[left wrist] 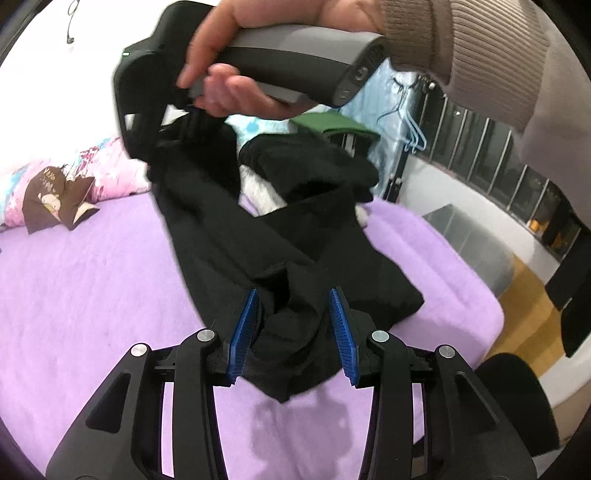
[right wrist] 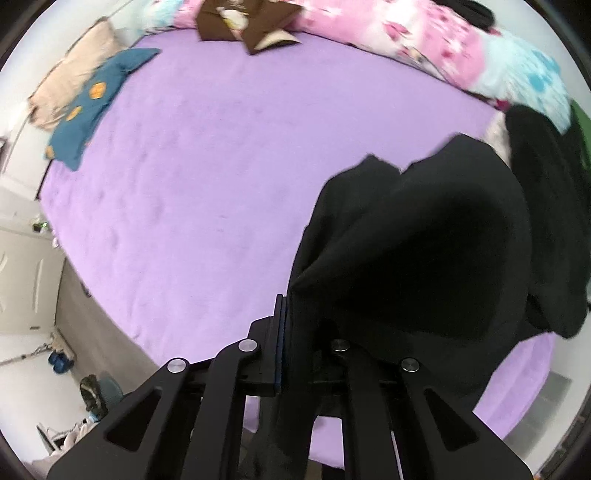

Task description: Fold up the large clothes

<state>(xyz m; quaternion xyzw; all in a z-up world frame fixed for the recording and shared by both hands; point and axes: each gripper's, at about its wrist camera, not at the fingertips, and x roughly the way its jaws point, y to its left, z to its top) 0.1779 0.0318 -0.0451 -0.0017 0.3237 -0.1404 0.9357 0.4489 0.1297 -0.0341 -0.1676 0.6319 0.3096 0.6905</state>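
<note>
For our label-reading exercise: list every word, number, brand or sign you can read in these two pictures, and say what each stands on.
Brown cushion on the purple bed: pale lettering beside a cartoon figure, too blurred and tilted to read.
Grey handle of the other gripper: small round button marks at its end, no readable text.
Teal cloth: orange patches only, no words.
Black garment: no label visible.
Nothing legible in either picture.

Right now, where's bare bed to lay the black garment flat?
Free: the purple sheet between the blue pillow, the brown cushion and the black garment. Crowded: the dark clothes pile beside the pink floral quilt.
</note>
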